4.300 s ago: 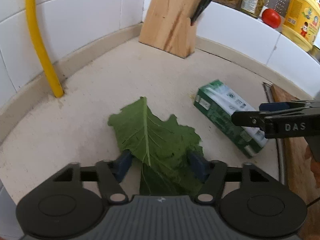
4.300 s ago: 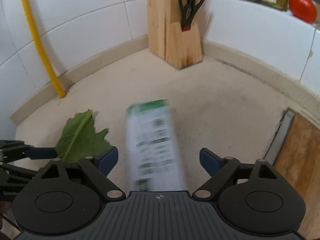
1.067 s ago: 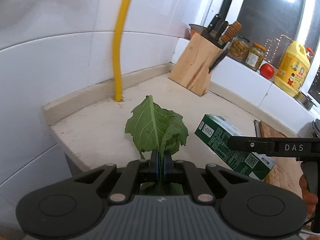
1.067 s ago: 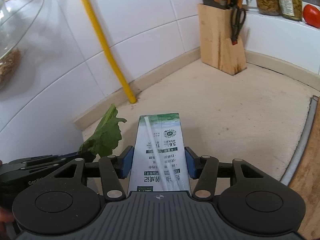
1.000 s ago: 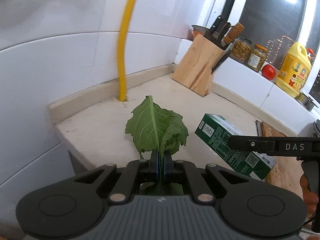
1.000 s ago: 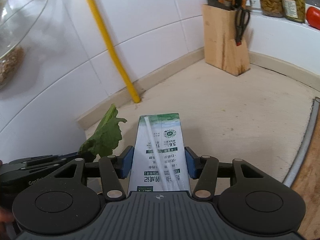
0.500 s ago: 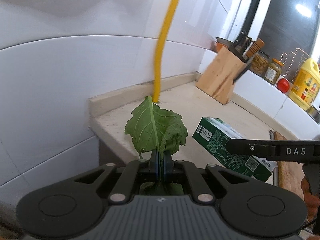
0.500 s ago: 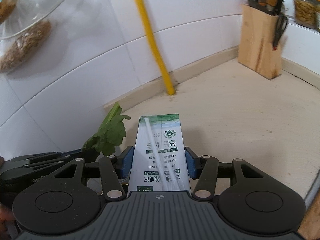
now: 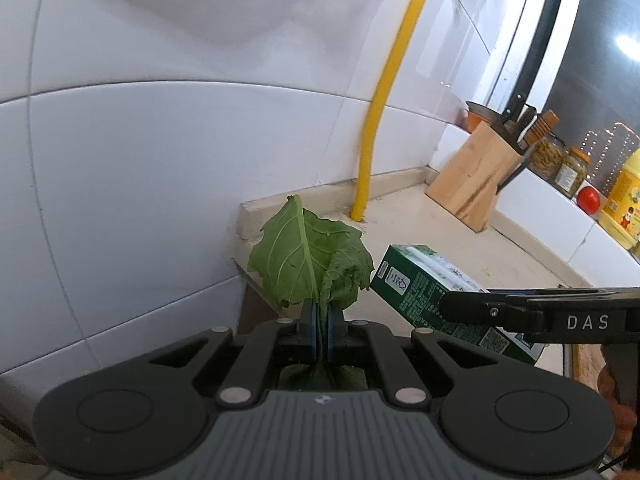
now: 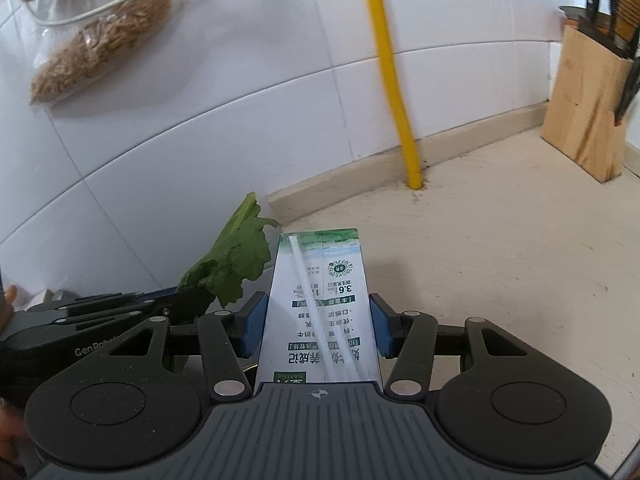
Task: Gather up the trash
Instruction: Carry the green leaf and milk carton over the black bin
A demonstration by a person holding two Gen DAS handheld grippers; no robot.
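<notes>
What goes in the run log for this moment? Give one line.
left tongs: shut on leaf | right tongs: shut on milk carton | both items lifted off counter | bin: not in view

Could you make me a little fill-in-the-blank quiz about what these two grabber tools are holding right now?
1. The left gripper is shut on a green ____.
2. The right gripper clamps a green and white ____.
3. The pipe running up the tiled wall is ____.
4. The knife block is made of ____.

Missing words: leaf; carton; yellow; wood
</notes>
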